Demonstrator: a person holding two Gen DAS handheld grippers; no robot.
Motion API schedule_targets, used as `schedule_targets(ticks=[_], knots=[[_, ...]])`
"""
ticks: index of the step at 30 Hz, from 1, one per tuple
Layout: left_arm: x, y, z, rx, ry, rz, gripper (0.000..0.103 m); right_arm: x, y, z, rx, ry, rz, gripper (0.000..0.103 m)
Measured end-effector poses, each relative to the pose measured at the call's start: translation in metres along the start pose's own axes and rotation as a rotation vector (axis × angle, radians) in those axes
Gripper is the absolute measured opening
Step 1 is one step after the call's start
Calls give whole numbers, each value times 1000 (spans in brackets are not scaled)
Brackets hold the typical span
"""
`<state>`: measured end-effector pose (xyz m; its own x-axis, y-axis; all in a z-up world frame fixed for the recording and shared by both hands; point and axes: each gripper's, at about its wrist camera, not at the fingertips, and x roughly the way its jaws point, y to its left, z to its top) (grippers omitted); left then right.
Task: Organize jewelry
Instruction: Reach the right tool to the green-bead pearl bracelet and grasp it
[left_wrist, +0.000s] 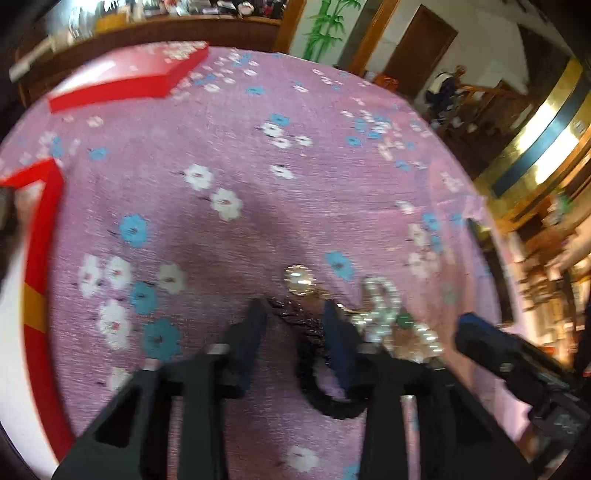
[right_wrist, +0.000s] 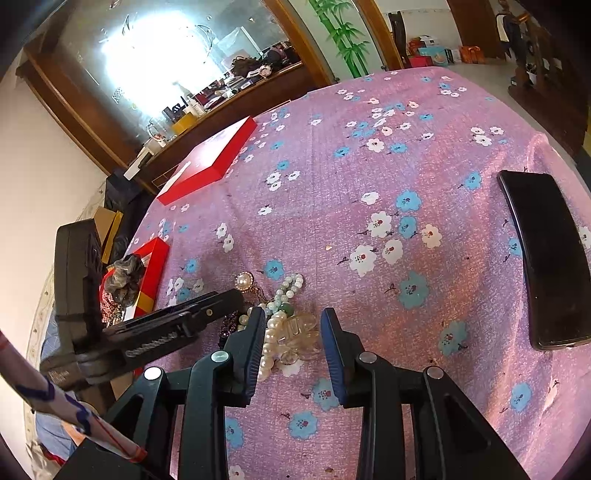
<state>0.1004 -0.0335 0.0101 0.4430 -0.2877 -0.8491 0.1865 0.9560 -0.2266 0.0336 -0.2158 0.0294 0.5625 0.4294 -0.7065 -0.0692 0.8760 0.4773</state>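
A heap of jewelry lies on the pink flowered cloth (right_wrist: 369, 258): a white pearl string (right_wrist: 271, 341), pale green beads (right_wrist: 286, 291), a clear hair claw (right_wrist: 299, 338), a round pearl brooch (right_wrist: 243, 281) and a dark beaded piece (left_wrist: 306, 332). My right gripper (right_wrist: 293, 332) is open, its jaws either side of the clear claw and pearls. My left gripper (left_wrist: 295, 317) is open over the dark beaded piece, with the brooch (left_wrist: 300, 280) just ahead and the pearls (left_wrist: 384, 314) to its right. An open red box (right_wrist: 147, 273) at the left holds a dark scrunchie (right_wrist: 123, 277).
The red box lid (right_wrist: 210, 162) lies at the far left of the table. A black phone (right_wrist: 546, 258) lies at the right edge. A wooden dresser with a mirror (right_wrist: 166, 59) stands behind the table. The other gripper (left_wrist: 509, 354) shows at the right of the left wrist view.
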Motion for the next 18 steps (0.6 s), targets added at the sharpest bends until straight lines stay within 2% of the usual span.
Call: schedule_targets(ticks=[2, 3, 4, 5, 11, 18], knots=[[-1, 2, 0, 1, -3, 6, 18, 1, 1, 0, 0, 3, 2, 34], [-3, 4, 1, -8, -12, 13, 14, 1, 1, 0, -1, 4, 3, 34], [-6, 7, 2, -15, -24, 31, 3, 1, 1, 0, -2, 5, 6, 34], [-8, 11, 3, -21, -34, 48, 0, 0, 2, -1, -3, 4, 12, 34], [-23, 34, 9, -93, -97, 73, 0, 3, 13, -5, -50, 23, 26, 34], [-19, 37, 11, -122, -33, -32, 1, 13, 24, -14, -87, 81, 42, 34]])
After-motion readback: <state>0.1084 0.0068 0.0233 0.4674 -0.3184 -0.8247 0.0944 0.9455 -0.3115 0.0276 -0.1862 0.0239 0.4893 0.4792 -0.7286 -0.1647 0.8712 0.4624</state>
